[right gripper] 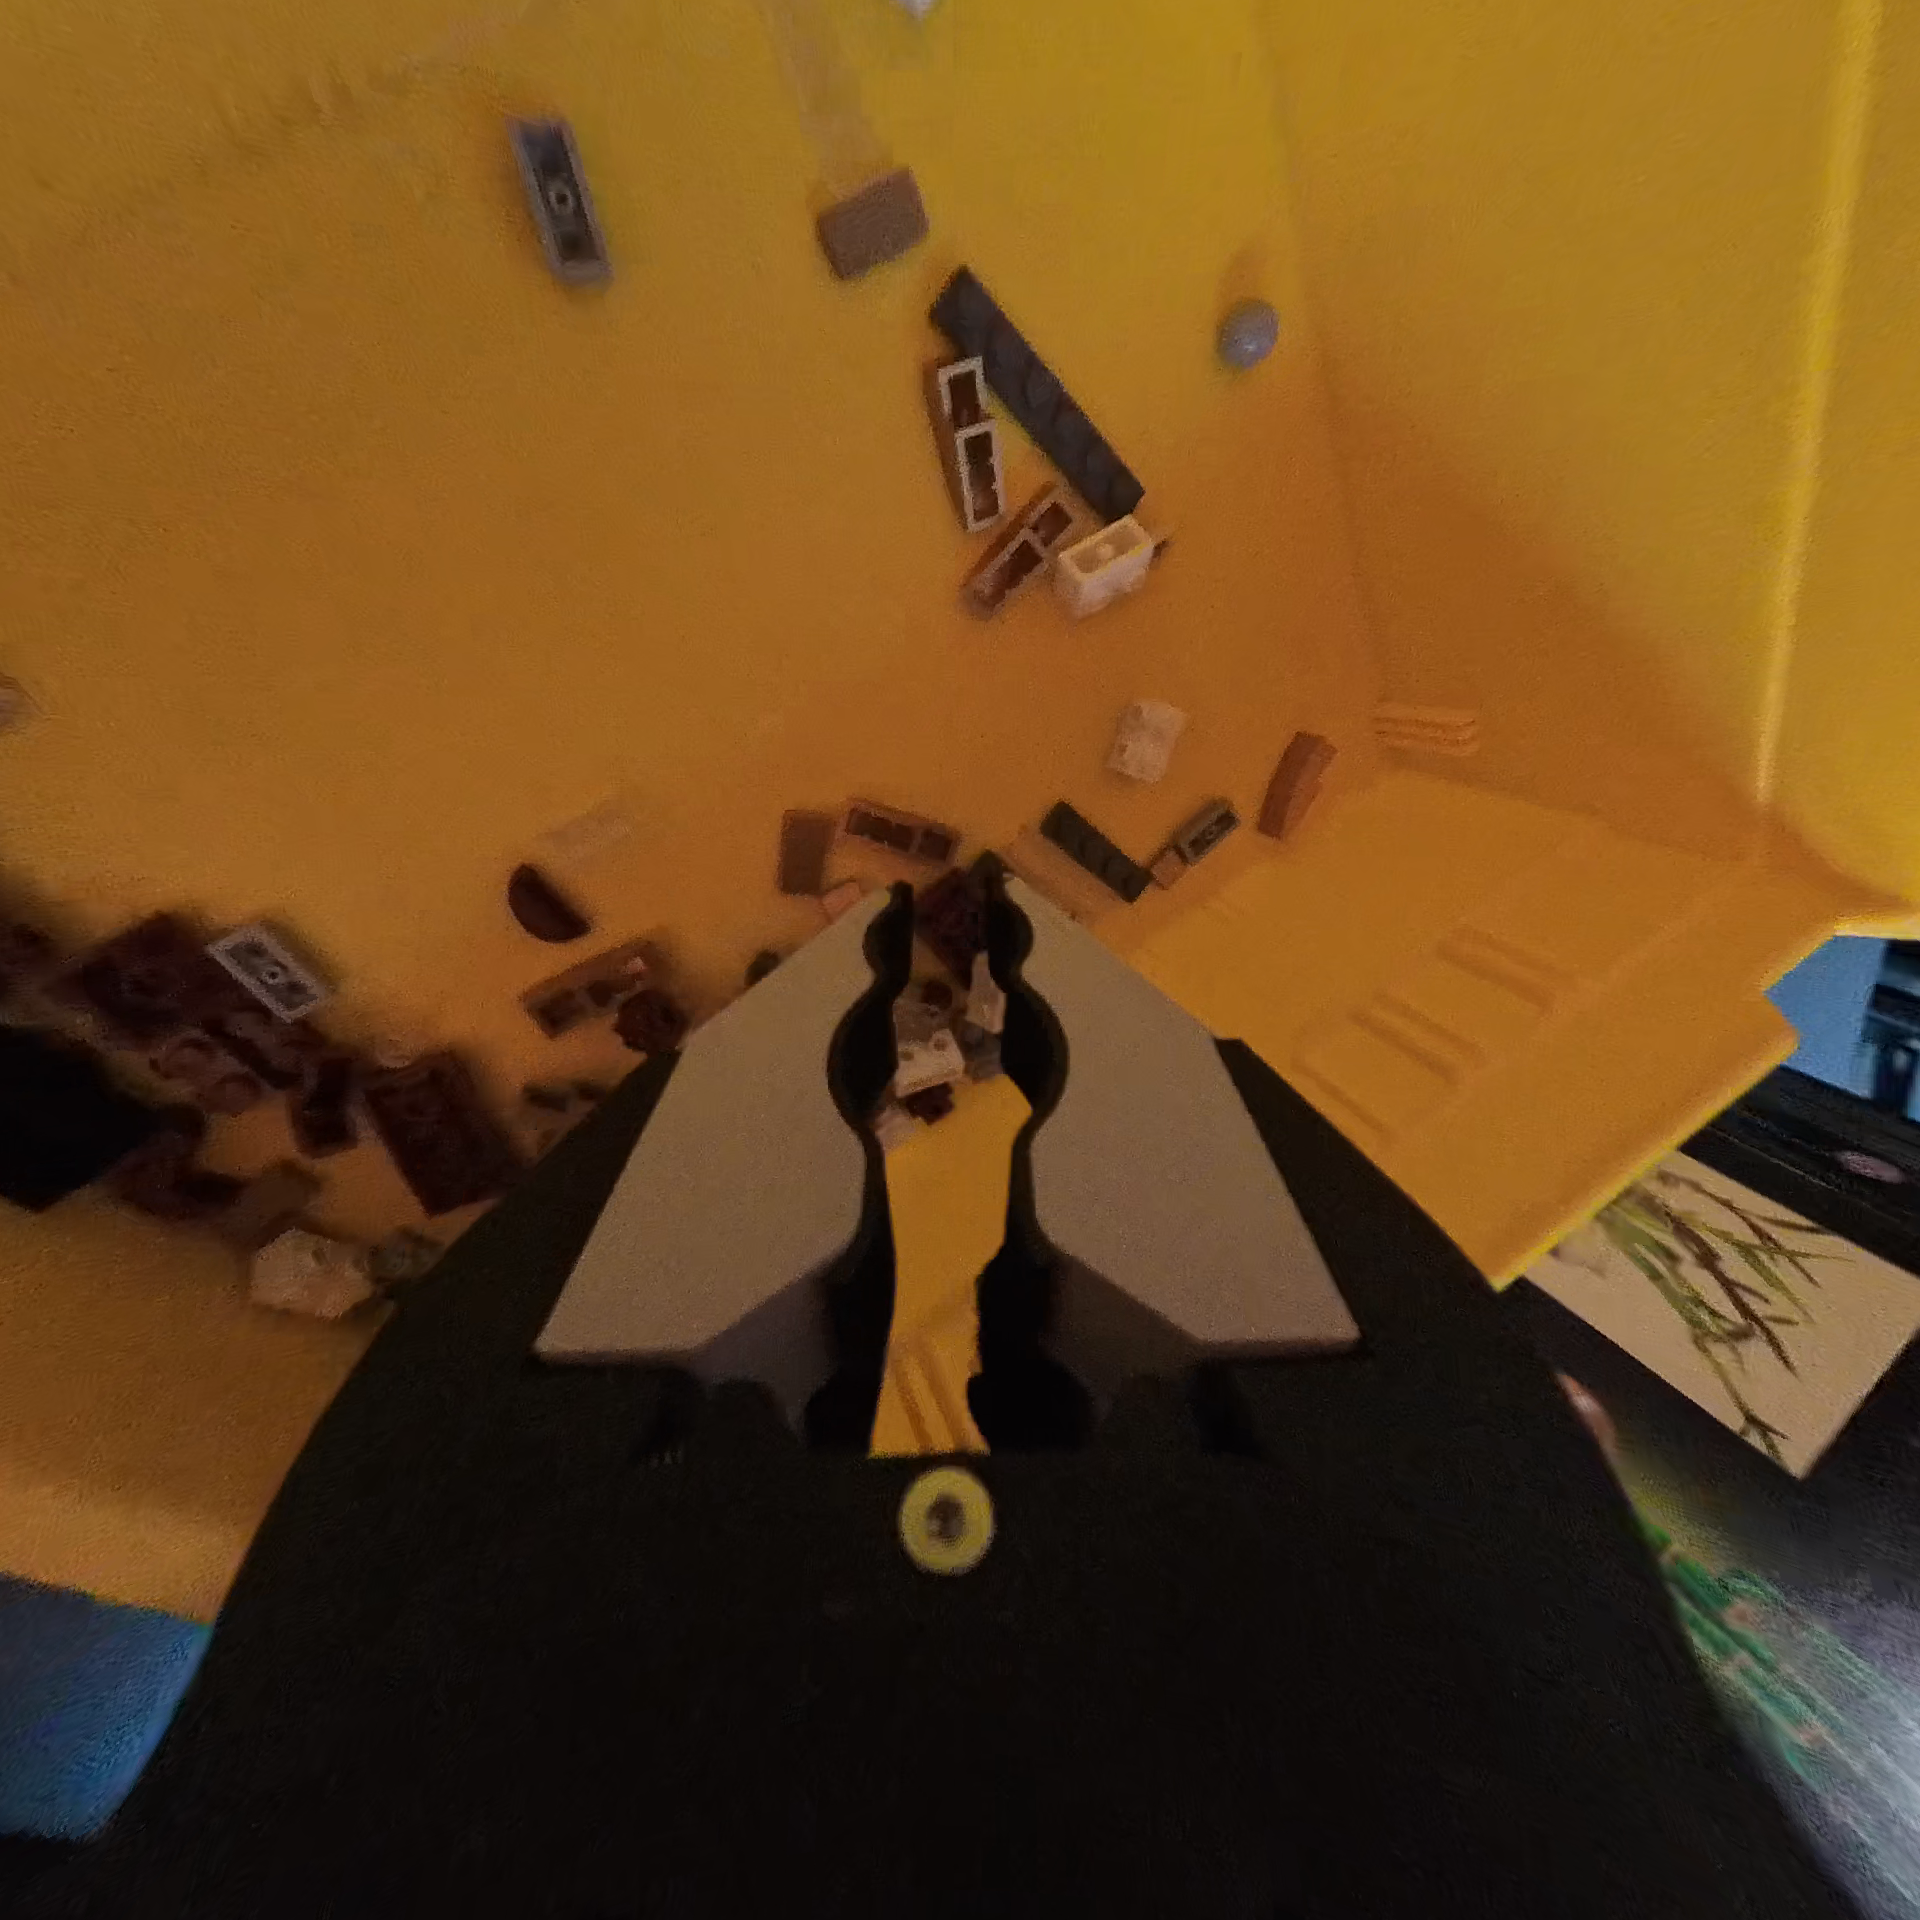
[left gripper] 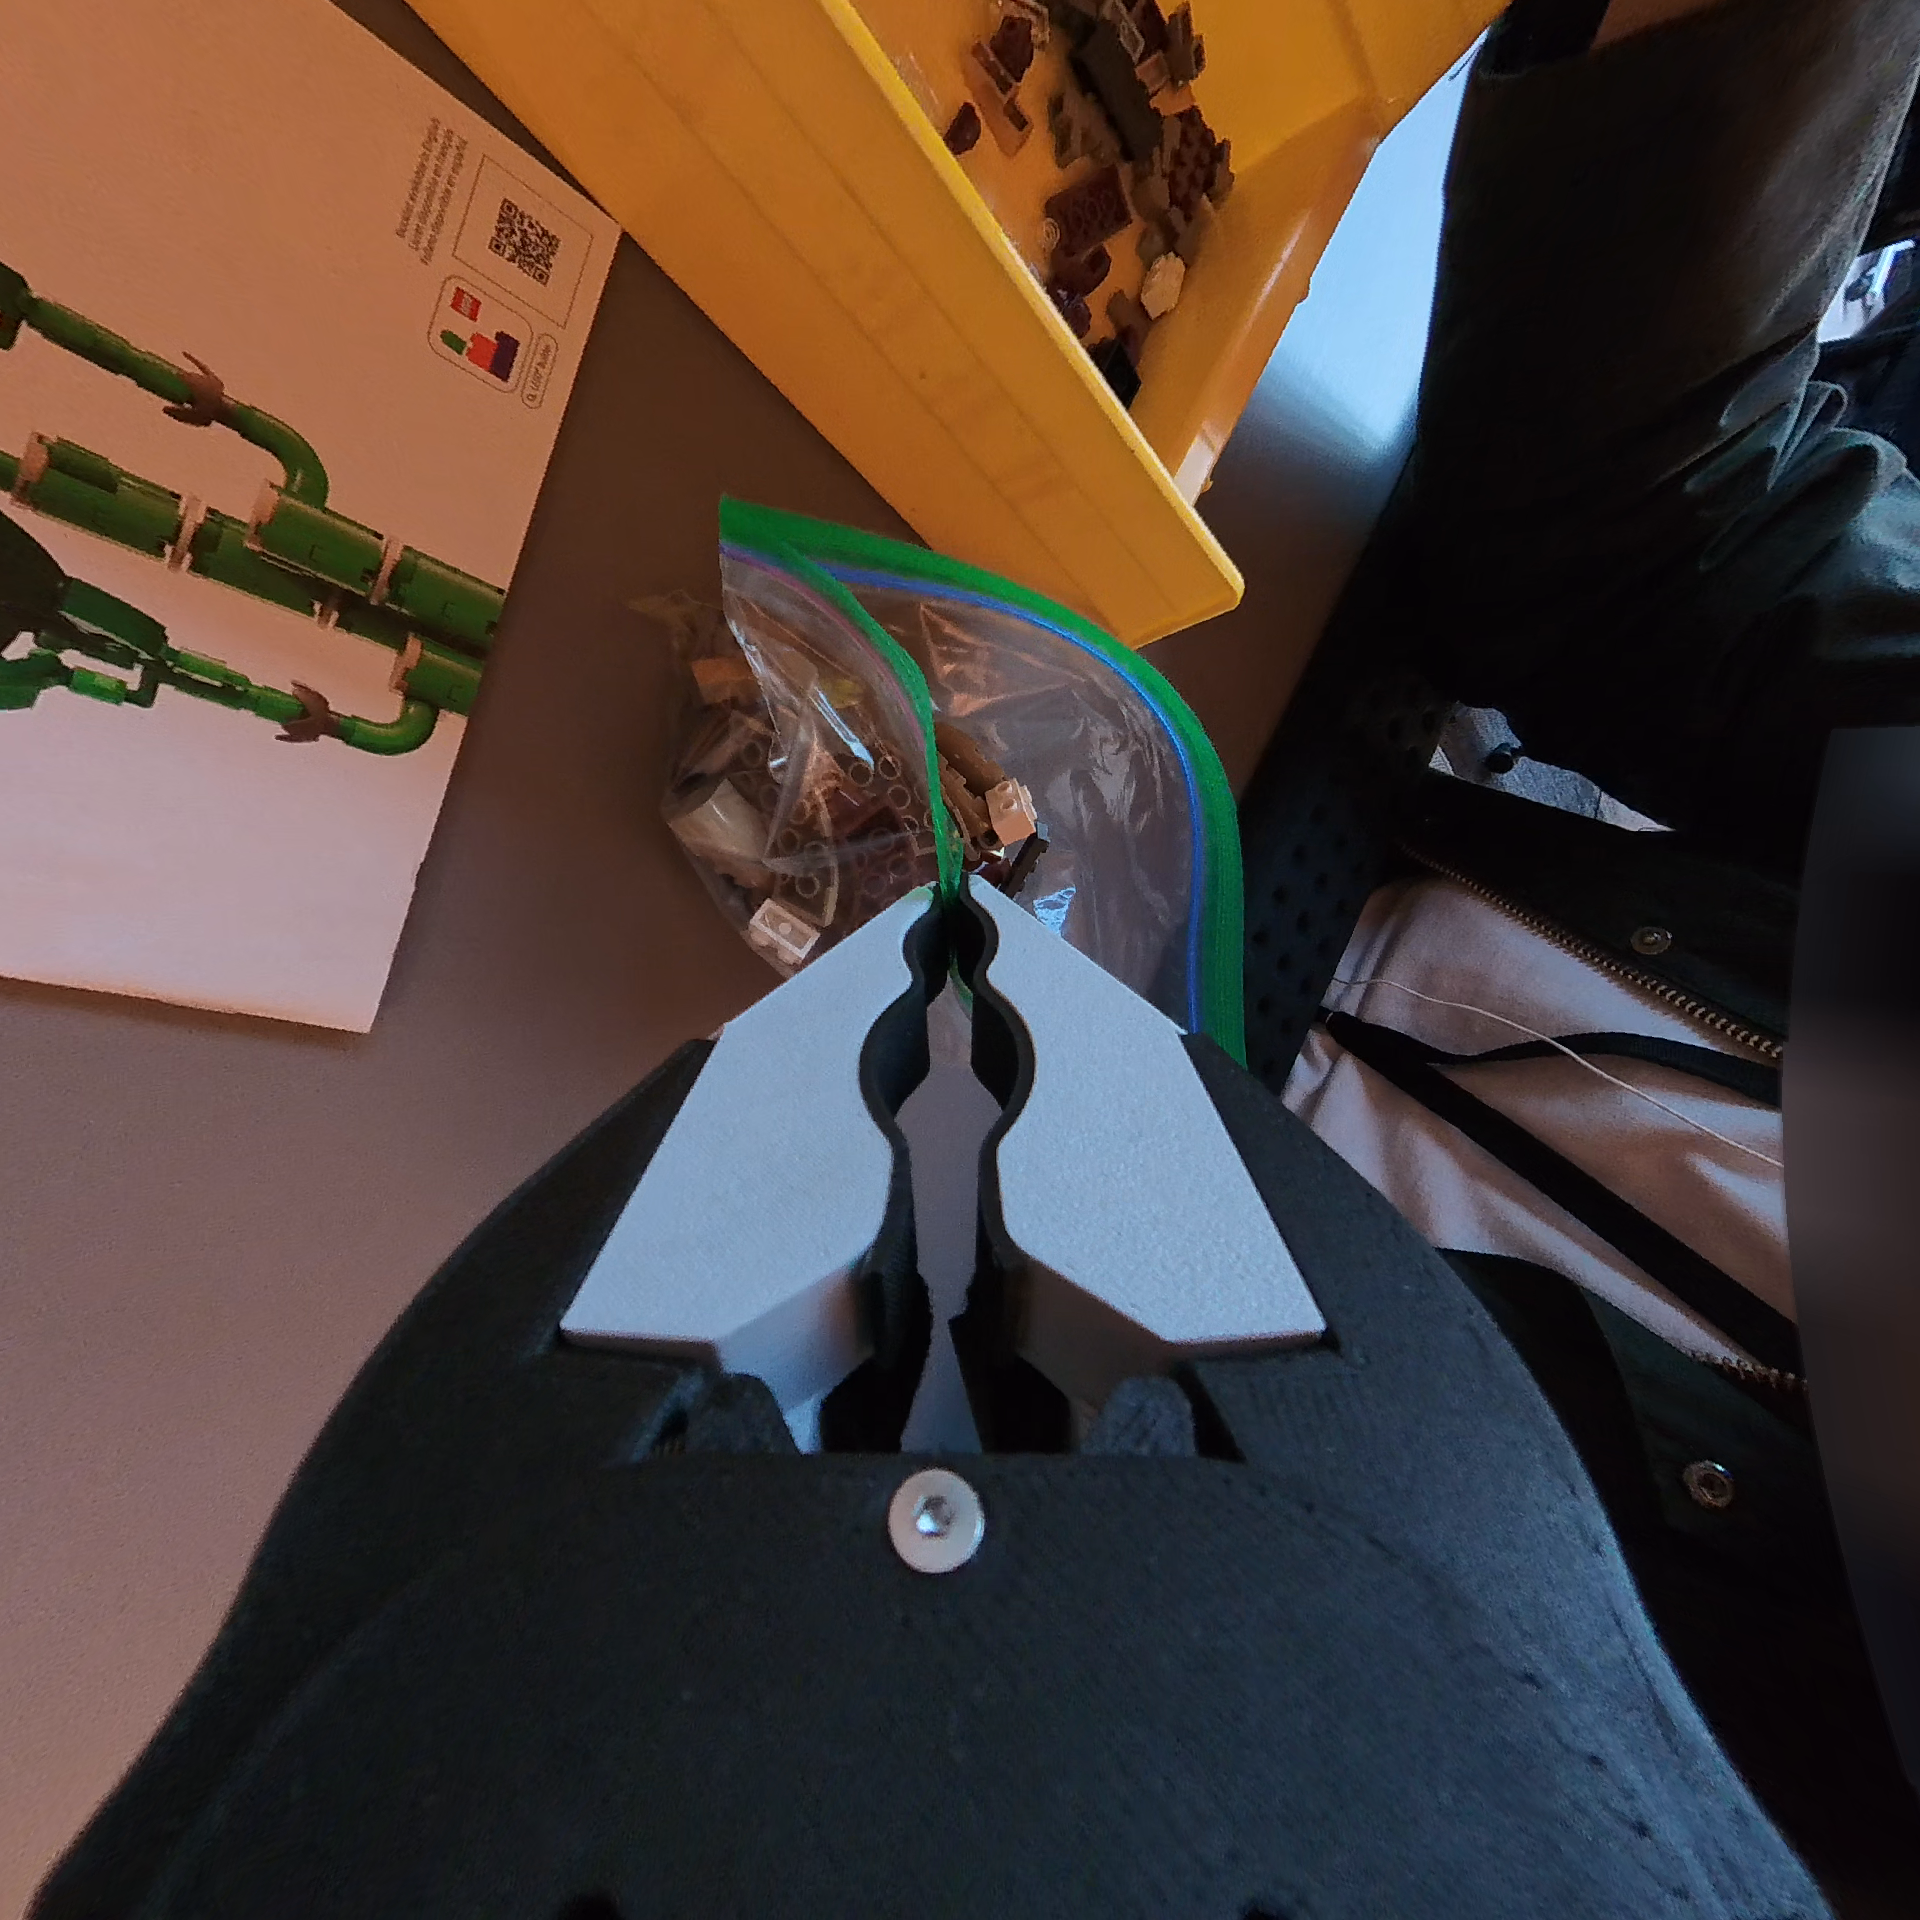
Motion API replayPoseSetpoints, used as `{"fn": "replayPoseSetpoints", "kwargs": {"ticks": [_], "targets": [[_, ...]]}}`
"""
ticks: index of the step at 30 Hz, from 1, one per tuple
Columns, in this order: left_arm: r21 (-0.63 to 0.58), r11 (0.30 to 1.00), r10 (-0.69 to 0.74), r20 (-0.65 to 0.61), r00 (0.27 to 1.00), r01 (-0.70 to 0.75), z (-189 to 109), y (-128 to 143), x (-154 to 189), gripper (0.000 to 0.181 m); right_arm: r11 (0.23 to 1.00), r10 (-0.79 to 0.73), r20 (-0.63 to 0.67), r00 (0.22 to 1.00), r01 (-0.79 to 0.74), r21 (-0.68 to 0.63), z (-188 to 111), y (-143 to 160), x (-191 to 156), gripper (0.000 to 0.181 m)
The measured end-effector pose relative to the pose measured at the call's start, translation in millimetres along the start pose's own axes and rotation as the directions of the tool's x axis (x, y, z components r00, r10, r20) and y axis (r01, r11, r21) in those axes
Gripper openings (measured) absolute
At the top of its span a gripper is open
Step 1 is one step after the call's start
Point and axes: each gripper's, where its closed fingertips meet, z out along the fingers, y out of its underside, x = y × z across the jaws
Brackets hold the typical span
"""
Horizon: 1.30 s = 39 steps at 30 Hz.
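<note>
The left claw (left gripper: 954, 902) is clamped on the green-edged rim of a clear plastic bag (left gripper: 1049, 727) of small bricks, which rests on the grey bench (left gripper: 208, 1195) between a yellow tray (left gripper: 862, 343) and a printed booklet (left gripper: 208, 520); the right claw (right gripper: 943, 883), slightly apart, grips a small dark brick (right gripper: 948, 920) (blurred) over the tray's floor (right gripper: 416, 520), among scattered bricks (right gripper: 1023, 457).

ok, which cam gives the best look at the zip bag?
Left wrist view: the clear zip bag with a green seal fills the centre, its edge pinched by the left gripper, bricks visible inside. Right wrist view shows none of it, only the yellow bin.
</note>
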Motion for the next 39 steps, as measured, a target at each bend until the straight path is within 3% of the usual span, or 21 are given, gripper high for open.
{"fn": "replayPoseSetpoints", "kwargs": {"ticks": [3, 7, 14, 16, 18, 21, 23, 25, 27, 31, 33, 36, 39], "targets": [[-0.003, 1.000, 0.002, 0.000, 1.000, -0.002, 0.4, 0.3, 0.3, 0.000, 0.996, -0.074, -0.046, 0.996, 0.071, -0.046, 8.5, -1.9, -0.1, 0.023], [-0.004, 1.000, 0.003, -0.001, 1.000, -0.003, 0.6, 0.5, 0.6, 0.000, 0.992, -0.126, -0.050, 0.991, 0.126, 0.006, 11.6, -16.4, -4.7, 0.012], [-0.005, 1.000, 0.000, 0.000, 1.000, 0.000, 0.9, 0.7, 0.1, 0.000, 0.999, -0.035, 0.025, 0.999, 0.035, 0.024, 11.7, -16.6, -8.1, 0.009], [-0.007, 1.000, 0.000, 0.001, 1.000, 0.000, 0.9, 1.1, -0.1, 0.000, 0.995, 0.003, 0.055, 0.998, -0.008, 0.096, 0.6, -25.1, -7.6, 0.008], [-0.005, 1.000, -0.002, 0.000, 1.000, 0.002, 0.6, 0.9, -0.5, 0.000, 0.966, 0.066, 0.164, 0.984, -0.104, 0.235, -25.7, -43.5, -13.1, 0.008], [-0.004, 1.000, -0.004, -0.001, 1.000, 0.004, 0.5, 0.6, -1.1, 0.000, 0.830, 0.080, 0.417, 0.906, -0.292, 0.475, -90.4, -80.3, -28.2, 0.009], [-0.005, 1.000, -0.004, -0.001, 1.000, 0.004, 1.0, 0.4, -1.0, 0.000, 0.711, -0.025, 0.544, 0.839, -0.367, 0.599, -143.5, -103.4, -46.1, 0.008], [-0.006, 1.000, -0.004, -0.001, 1.000, 0.004, 1.7, 0.4, -1.1, 0.000, 0.617, -0.179, 0.591, 0.787, -0.378, 0.690, -187.5, -121.4, -73.3, 0.008], [-0.006, 1.000, -0.006, 0.000, 1.000, 0.006, 1.9, 0.2, -1.3, 0.000, 0.582, -0.294, 0.569, 0.768, -0.329, 0.744, -205.8, -133.2, -103.6, 0.008], [-0.002, 1.000, -0.007, 0.001, 1.000, 0.007, 0.8, 0.2, -1.4, 0.000, 0.649, -0.326, 0.512, 0.795, -0.206, 0.733, -184.9, -152.2, -142.2, 0.019], [0.000, 1.000, -0.006, 0.001, 1.000, 0.006, 0.2, 0.3, -1.3, 0.000, 0.664, -0.298, 0.494, 0.817, -0.194, 0.722, -177.4, -153.8, -138.9, 0.024], [0.003, 1.000, -0.004, 0.002, 1.000, 0.004, -1.2, 0.2, -1.0, 0.000, 0.689, -0.218, 0.421, 0.880, -0.167, 0.705, -175.5, -133.5, -101.6, 0.026], [0.007, 1.000, -0.004, 0.003, 1.000, 0.004, -2.0, -0.1, -1.1, 0.000, 0.829, 0.001, 0.240, 0.971, -0.135, 0.543, -138.4, -79.5, -37.4, 0.025]]}}
